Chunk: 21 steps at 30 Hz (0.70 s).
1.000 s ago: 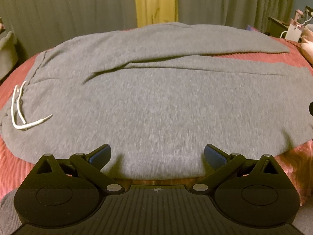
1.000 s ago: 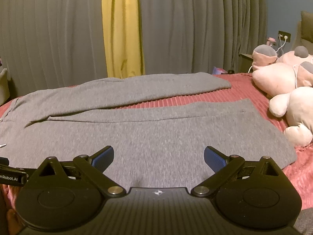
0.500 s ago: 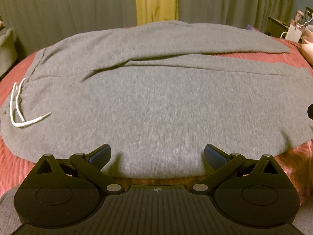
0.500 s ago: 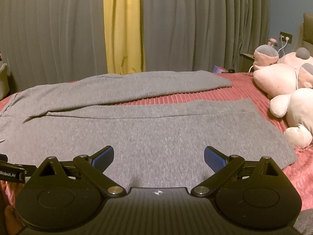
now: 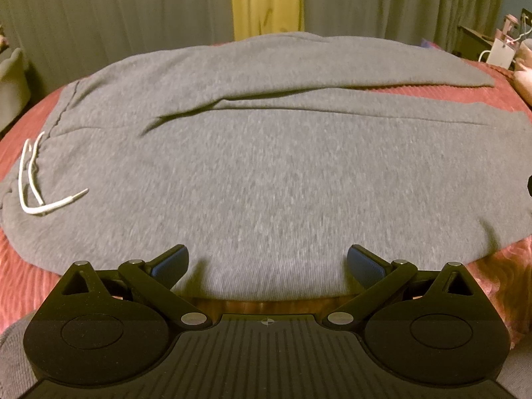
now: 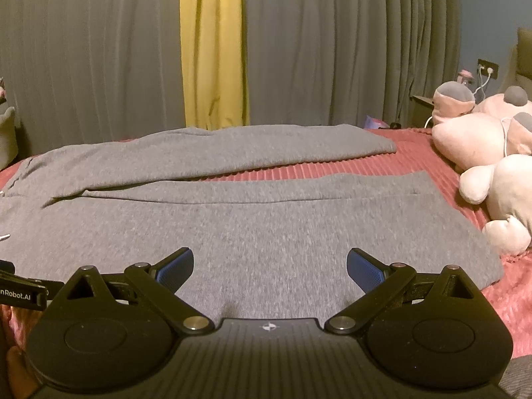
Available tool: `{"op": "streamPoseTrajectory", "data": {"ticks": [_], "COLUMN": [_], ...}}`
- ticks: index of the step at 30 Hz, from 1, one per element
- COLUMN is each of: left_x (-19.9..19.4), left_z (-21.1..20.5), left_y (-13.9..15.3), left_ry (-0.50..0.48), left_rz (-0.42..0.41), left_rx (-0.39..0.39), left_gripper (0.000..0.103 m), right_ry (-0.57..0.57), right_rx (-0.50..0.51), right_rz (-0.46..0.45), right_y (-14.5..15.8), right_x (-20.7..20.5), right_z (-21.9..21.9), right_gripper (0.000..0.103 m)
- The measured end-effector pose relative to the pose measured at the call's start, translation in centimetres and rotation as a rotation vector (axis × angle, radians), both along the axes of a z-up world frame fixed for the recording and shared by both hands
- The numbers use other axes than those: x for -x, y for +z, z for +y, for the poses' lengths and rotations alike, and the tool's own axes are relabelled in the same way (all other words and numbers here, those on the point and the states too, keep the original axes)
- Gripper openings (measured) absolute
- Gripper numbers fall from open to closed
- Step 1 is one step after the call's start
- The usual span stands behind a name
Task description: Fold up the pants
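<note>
As the left wrist view showed, one pair of grey knit pants (image 5: 266, 166) lay flat on a red ribbed bedspread (image 5: 498, 89), filling the middle of the frame, its long axis running left to right: waistband at the left edge, both leg ends at the right. One white drawstring (image 5: 36, 196) looped at the lower left, with two strands visible. The left gripper (image 5: 267, 262) sat at the bottom centre, its blue textured pads (image 5: 169, 262) spread wide, gripping nothing, just over the near hem.

From the right wrist view, the two legs of the pants (image 6: 266, 226) lay apart, with a strip of bedspread (image 6: 332, 166) between them. Pink plush toys (image 6: 482, 139) were heaped at the right edge. Pleated grey curtains (image 6: 99, 50) and one yellow curtain (image 6: 212, 50) hung behind. The right gripper (image 6: 269, 266) also stood wide open and empty.
</note>
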<state>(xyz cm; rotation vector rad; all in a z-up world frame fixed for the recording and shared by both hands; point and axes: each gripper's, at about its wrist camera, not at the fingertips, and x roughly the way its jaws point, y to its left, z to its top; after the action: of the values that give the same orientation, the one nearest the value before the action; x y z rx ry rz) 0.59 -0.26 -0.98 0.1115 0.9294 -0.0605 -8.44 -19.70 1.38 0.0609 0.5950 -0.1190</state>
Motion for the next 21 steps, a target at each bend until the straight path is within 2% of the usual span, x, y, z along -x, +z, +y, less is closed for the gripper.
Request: {"op": "streamPoseTrajectory", "data": {"ticks": [11, 21], "left_x": [0.05, -0.22], "left_z": [0.22, 0.02], "left_y": [0.15, 0.47], "left_ry": [0.005, -0.003], "left_rz": [0.001, -0.009], "left_rx": [0.003, -0.007], "left_gripper": [0.103, 0.103], "right_ry": [-0.008, -0.015], "right_rx": [-0.013, -0.047], "right_rz": [-0.002, 0.051], "right_y": [-0.02, -0.25], "right_x": [-0.12, -0.96], "right_z": [-0.08, -0.48], "right_gripper": [0.099, 0.099]}}
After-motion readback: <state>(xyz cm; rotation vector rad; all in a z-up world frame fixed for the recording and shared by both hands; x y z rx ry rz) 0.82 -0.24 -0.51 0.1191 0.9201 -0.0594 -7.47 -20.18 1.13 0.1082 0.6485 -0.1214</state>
